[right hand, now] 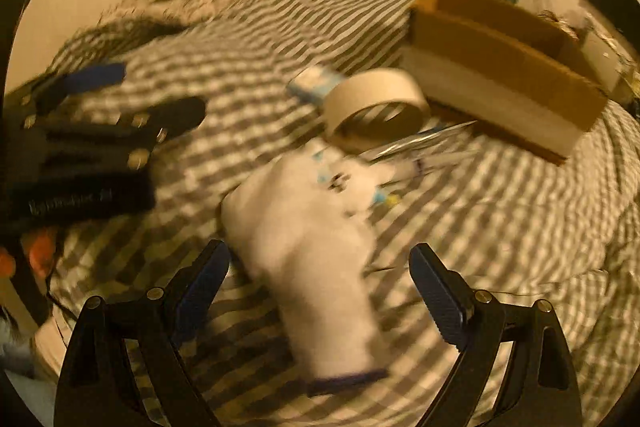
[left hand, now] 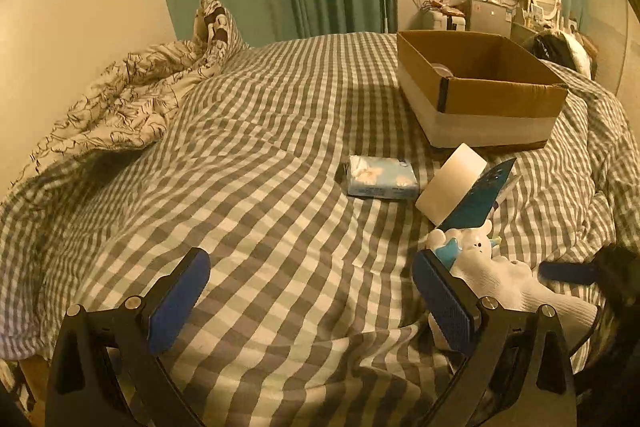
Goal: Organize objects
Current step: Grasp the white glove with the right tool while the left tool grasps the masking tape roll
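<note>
On the grey-and-white checked bedspread (left hand: 260, 155): white cartoon-print sock (right hand: 316, 267), cuff at 6 o'clock, toe toward 12, between the spread fingers of the right gripper (right hand: 320, 291). Left gripper (left hand: 312, 303) likewise agape, empty. Open brown cardboard box (left hand: 480, 87) at 1 o'clock. Writing unreadable.

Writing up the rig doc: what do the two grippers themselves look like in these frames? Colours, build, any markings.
Both match. The left gripper has black angular fingers with triangular cutouts, silver rivets at the joints and blue ribbed pads. The right gripper is the same build, though blurred. From the right wrist view, the left unit's black body carries white lettering, too blurred to read. No cables or sleeves are visible.
</note>
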`<state>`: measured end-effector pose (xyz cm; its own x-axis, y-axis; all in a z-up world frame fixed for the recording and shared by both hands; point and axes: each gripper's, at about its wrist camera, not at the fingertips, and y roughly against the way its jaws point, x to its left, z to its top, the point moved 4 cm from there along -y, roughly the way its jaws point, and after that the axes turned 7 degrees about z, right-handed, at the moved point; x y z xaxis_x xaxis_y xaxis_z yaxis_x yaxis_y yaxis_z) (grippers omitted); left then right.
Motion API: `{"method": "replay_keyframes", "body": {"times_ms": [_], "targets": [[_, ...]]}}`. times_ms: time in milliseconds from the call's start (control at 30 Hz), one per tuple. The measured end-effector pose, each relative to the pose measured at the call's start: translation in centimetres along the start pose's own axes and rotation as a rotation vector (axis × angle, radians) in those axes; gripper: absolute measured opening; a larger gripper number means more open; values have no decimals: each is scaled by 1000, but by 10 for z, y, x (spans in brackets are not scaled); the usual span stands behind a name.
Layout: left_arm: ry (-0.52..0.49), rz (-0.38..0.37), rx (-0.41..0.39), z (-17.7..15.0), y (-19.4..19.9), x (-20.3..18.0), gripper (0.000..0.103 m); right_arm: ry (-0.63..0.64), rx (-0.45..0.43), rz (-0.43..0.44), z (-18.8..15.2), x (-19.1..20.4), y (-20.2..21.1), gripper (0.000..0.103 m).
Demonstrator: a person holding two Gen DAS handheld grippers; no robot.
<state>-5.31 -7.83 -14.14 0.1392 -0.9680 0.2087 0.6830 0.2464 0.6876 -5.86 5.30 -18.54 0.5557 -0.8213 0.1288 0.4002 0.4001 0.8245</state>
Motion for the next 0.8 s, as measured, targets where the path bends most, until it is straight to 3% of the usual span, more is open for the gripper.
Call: {"method": "replay_keyframes", "body": {"times_ms": [100,167,333,800], "targets": [[-14,0,3,-2,-1,-2,103,2,42,19,-7,5,-15,88],[-21,2,5,-3,-1,-3,103,6,55,24,-11,7,-21,71],[-21,-1,14,0,-2,-7,103,12,21,20,-11,5,-1,50],[-82,-130,34,24,-27,-68,103,-91,-169,-110,8,-66,81,47]]}}
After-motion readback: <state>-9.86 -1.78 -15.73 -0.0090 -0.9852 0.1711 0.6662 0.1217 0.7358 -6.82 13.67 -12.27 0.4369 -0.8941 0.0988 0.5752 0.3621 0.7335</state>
